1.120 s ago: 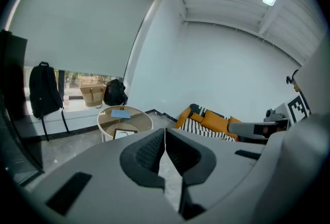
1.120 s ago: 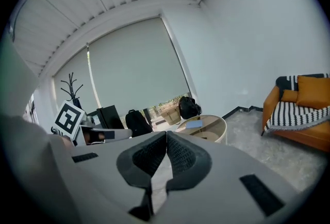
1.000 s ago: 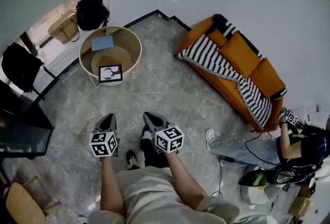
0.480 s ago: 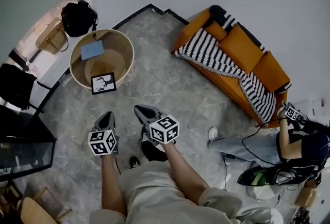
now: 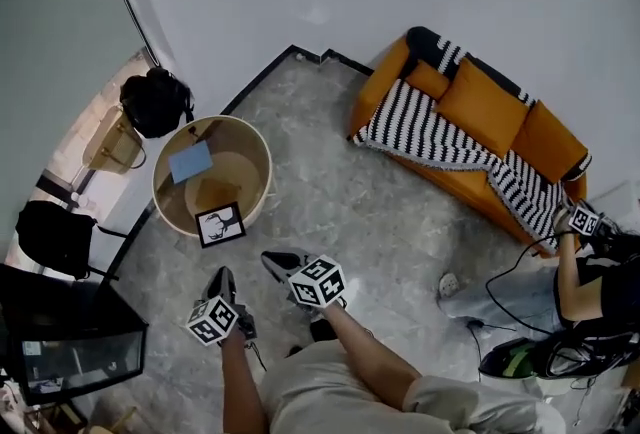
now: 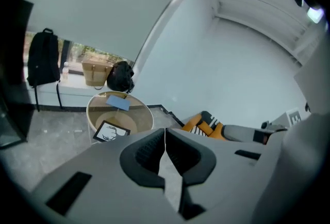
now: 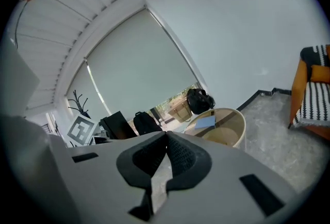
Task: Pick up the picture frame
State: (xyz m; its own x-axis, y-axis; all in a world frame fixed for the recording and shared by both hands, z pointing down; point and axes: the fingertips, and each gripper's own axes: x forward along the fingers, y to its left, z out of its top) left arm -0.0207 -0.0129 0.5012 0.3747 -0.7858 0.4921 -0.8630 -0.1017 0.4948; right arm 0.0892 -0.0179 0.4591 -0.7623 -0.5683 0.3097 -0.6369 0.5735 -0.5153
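1. The left gripper and right gripper are held above the floor, both with jaws closed and empty.
2. The picture frame lies just beyond the left gripper, the nearer one, with its wider edge running roughly left to right.
3. The frame sits at the near rim of the round table, with a blue pad farther back. I judge the way to it clear.

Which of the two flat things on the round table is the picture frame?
The black-bordered picture frame showing an antlered figure, at the near rim of the table. The blue sheet farther back is plain and unframed.
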